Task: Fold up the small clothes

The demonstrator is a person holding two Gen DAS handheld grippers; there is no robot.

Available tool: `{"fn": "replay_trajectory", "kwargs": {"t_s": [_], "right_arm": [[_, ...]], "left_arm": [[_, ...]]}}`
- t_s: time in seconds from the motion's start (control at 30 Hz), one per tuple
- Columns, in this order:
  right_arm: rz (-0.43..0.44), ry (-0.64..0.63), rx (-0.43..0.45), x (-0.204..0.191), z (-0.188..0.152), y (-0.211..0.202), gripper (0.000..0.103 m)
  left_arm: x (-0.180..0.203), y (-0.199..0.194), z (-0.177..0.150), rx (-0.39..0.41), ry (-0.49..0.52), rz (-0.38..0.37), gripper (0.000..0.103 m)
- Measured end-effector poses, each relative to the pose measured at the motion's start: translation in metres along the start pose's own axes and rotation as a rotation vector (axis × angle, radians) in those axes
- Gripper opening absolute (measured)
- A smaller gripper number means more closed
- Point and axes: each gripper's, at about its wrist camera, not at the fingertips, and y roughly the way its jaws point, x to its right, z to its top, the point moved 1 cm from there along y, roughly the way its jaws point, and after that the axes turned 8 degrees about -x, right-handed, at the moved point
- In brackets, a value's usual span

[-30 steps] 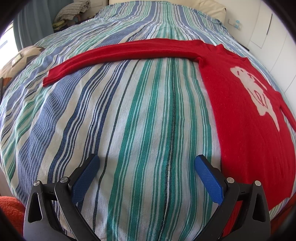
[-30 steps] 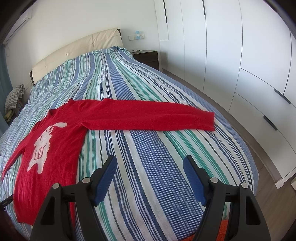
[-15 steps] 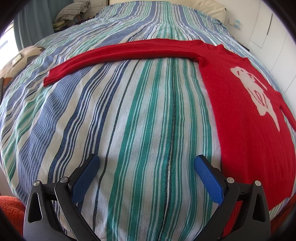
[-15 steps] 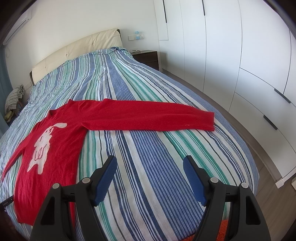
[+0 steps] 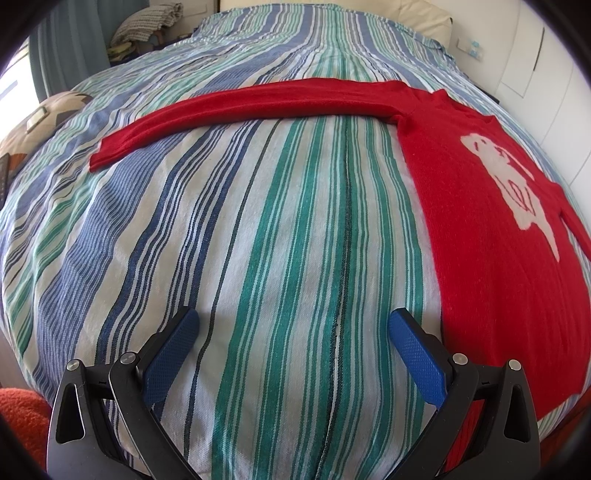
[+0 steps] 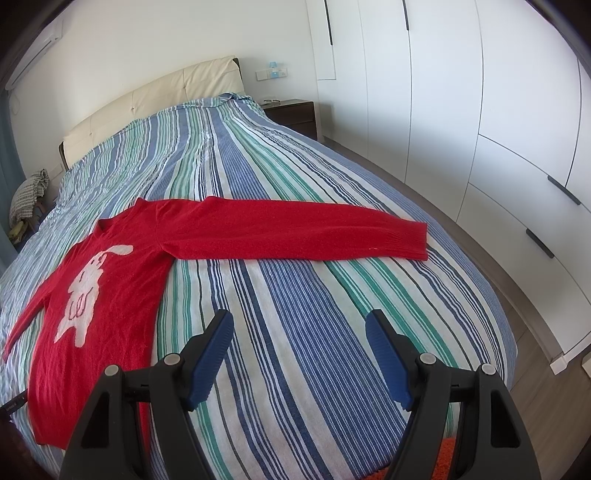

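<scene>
A red long-sleeved sweater point(image 5: 480, 236) with a white rabbit on its front lies flat on the striped bed point(image 5: 277, 240), sleeves spread out sideways. In the left wrist view its body is at the right and one sleeve point(image 5: 236, 107) runs left. In the right wrist view the sweater's body point(image 6: 99, 295) is at the left and the other sleeve point(image 6: 295, 232) runs right. My left gripper point(image 5: 293, 328) is open and empty above bare bedspread, left of the sweater's hem. My right gripper point(image 6: 299, 328) is open and empty, right of the body, short of the sleeve.
White wardrobe doors point(image 6: 498, 129) line the right wall with a strip of floor between. A cream headboard point(image 6: 166, 96) and dark nightstand point(image 6: 295, 114) stand at the far end. Folded textiles point(image 5: 147, 26) sit beyond the bed's left side. An orange rug point(image 5: 22, 417) lies below.
</scene>
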Motion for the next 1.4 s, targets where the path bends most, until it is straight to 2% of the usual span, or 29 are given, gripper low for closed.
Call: {"fn": "replay_trajectory", "kwargs": {"t_s": [0.2, 0.33, 0.4, 0.43, 0.5, 0.57, 0.67, 0.7, 0.83, 0.97, 1.03, 1.07, 1.1, 1.13, 1.17, 1.2, 1.3, 1.4], "right_arm": [[-0.006, 0.000, -0.007, 0.000, 0.000, 0.001, 0.074], [-0.001, 0.003, 0.000, 0.000, 0.000, 0.001, 0.073], [0.035, 0.021, -0.011, 0.004, 0.002, 0.002, 0.073], [0.082, 0.049, -0.029, 0.010, 0.006, 0.004, 0.073], [0.203, 0.166, -0.050, 0.035, 0.018, 0.011, 0.073], [0.310, 0.364, -0.054, 0.076, 0.031, 0.023, 0.073], [0.425, 0.688, -0.090, 0.136, 0.033, 0.055, 0.074], [0.432, 0.744, -0.115, 0.147, 0.032, 0.066, 0.074], [0.470, 0.771, -0.170, 0.161, 0.037, 0.100, 0.074], [0.490, 0.863, -0.127, 0.172, 0.039, 0.122, 0.072], [0.482, 0.867, -0.108, 0.171, 0.044, 0.129, 0.067], [0.479, 0.846, -0.113, 0.168, 0.049, 0.132, 0.057], [0.476, 0.827, -0.124, 0.167, 0.052, 0.135, 0.042], [0.472, 0.819, -0.140, 0.165, 0.055, 0.139, 0.031], [0.465, 0.815, -0.162, 0.165, 0.056, 0.144, 0.010], [0.449, 0.807, -0.180, 0.164, 0.059, 0.145, 0.004], [0.369, 0.692, -0.147, 0.144, 0.090, 0.122, 0.004], [0.400, 0.476, -0.087, 0.085, 0.147, 0.083, 0.004]], "left_arm": [[-0.004, -0.007, 0.001, -0.009, -0.021, -0.018, 0.102], [-0.011, -0.020, 0.001, -0.006, -0.065, -0.067, 0.102], [-0.015, -0.027, 0.002, -0.003, -0.097, -0.094, 0.102], [-0.017, -0.032, 0.003, 0.003, -0.115, -0.109, 0.102], [-0.023, -0.043, 0.003, 0.028, -0.148, -0.135, 0.102], [-0.028, -0.052, 0.001, 0.055, -0.172, -0.149, 0.102], [-0.033, -0.056, -0.003, 0.071, -0.192, -0.142, 0.102], [-0.034, -0.054, -0.003, 0.066, -0.197, -0.134, 0.102], [-0.036, -0.045, -0.002, 0.043, -0.206, -0.110, 0.102], [-0.032, -0.038, -0.003, 0.035, -0.182, -0.082, 0.102], [-0.031, -0.033, -0.003, 0.029, -0.171, -0.064, 0.102], [-0.031, -0.030, -0.002, 0.021, -0.170, -0.058, 0.102], [-0.032, -0.028, -0.002, 0.014, -0.173, -0.056, 0.102], [-0.032, -0.027, -0.003, 0.009, -0.177, -0.055, 0.102], [-0.033, -0.025, -0.003, 0.005, -0.180, -0.055, 0.102], [-0.033, -0.025, -0.003, 0.002, -0.183, -0.055, 0.102], [-0.034, -0.025, -0.003, 0.009, -0.189, -0.056, 0.102], [-0.033, -0.024, -0.001, 0.010, -0.189, -0.063, 0.102]]}}
